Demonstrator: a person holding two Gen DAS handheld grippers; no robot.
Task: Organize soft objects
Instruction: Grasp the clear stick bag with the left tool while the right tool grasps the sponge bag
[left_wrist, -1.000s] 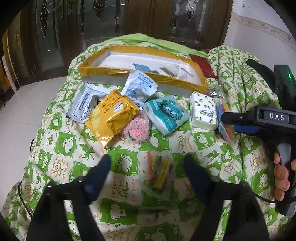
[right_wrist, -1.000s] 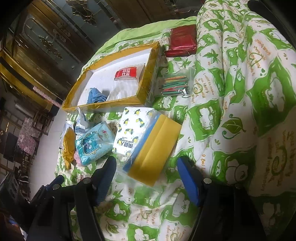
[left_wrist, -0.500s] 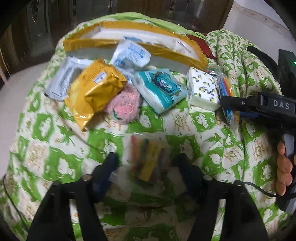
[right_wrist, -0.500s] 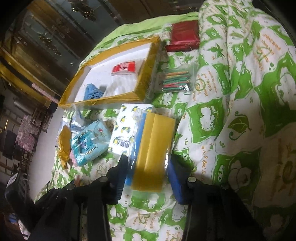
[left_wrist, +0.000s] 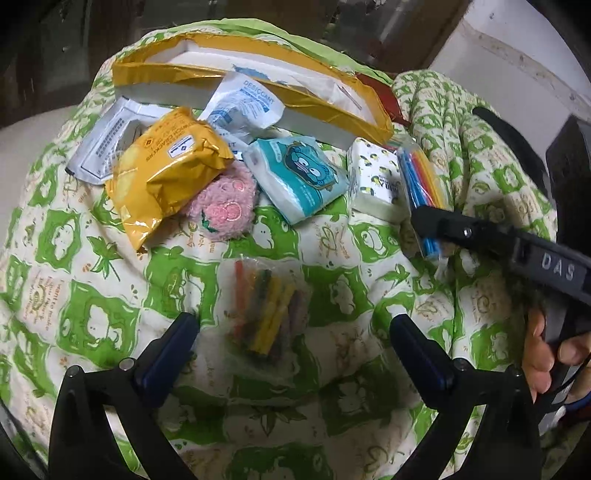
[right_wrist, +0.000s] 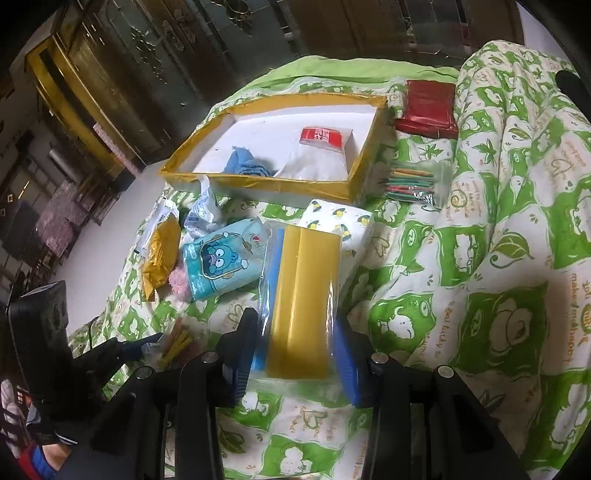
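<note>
My left gripper (left_wrist: 295, 343) hangs low over the green-and-white quilt (left_wrist: 92, 314), its jaws opening wide. A clear bag of coloured crayons (left_wrist: 264, 310) lies loose on the quilt between its fingers, untouched by the pads. My right gripper (right_wrist: 297, 347) is closing on a clear bag of yellow and blue sheets (right_wrist: 303, 295), and both pads press its sides. In the left wrist view that same bag (left_wrist: 421, 177) sticks up from the right gripper's black finger (left_wrist: 439, 221). A hand (left_wrist: 543, 354) holds the right gripper's handle.
A yellow-rimmed white box (right_wrist: 354, 184) behind holds a blue cloth (right_wrist: 247, 164) and a red-labelled bag (right_wrist: 321, 147). Before it lie a yellow snack packet (left_wrist: 166, 177), pink plush (left_wrist: 225, 206), teal tissue pack (left_wrist: 299, 177), bee-print pack (left_wrist: 376, 181), desiccant pouch (left_wrist: 243, 103). Stick bag (right_wrist: 410, 181), red packet (right_wrist: 428, 107) beside.
The left jaws spread much wider around the crayon bag, and that view tipped down. The right jaws closed onto the yellow-and-blue sheet bag and rolled with it.
</note>
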